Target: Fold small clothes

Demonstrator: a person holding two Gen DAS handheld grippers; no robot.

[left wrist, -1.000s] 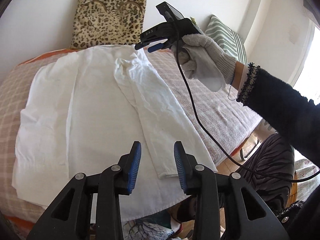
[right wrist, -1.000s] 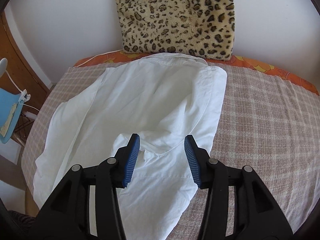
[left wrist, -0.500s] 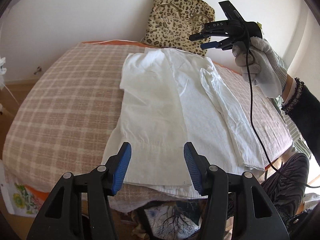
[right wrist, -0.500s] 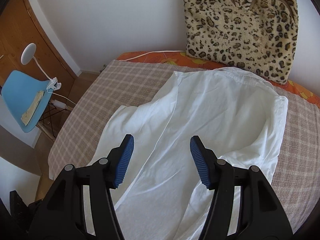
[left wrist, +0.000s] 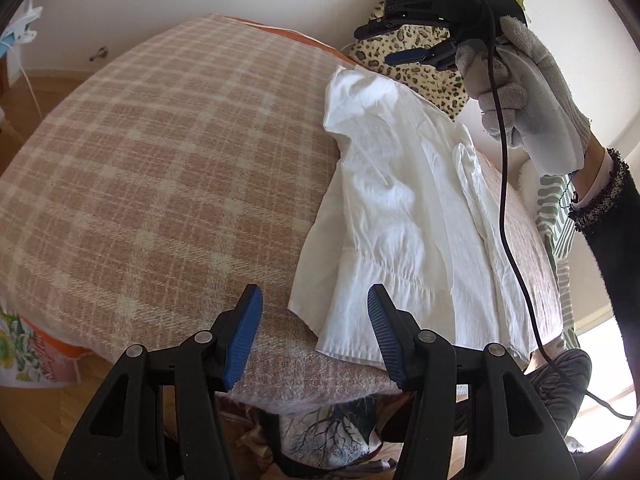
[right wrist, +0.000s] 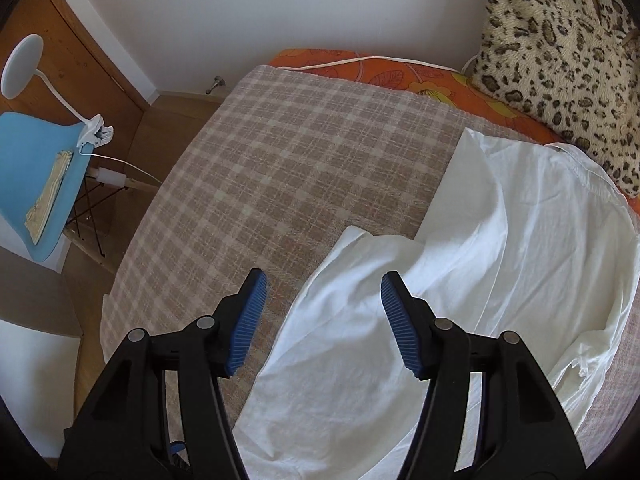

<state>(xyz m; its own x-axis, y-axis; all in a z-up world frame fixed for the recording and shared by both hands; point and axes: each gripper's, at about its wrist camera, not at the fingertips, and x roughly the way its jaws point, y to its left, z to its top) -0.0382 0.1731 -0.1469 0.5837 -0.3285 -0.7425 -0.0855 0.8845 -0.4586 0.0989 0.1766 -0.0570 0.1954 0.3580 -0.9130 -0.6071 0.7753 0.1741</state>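
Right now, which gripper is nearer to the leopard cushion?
Right. The right gripper hangs in front of the leopard cushion; the left gripper is at the near edge of the bed.

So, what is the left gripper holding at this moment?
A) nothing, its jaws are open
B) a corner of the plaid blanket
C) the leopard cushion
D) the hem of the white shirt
A: the left gripper has its jaws spread wide with nothing between them, above the plaid blanket, near the hem of the white shirt.
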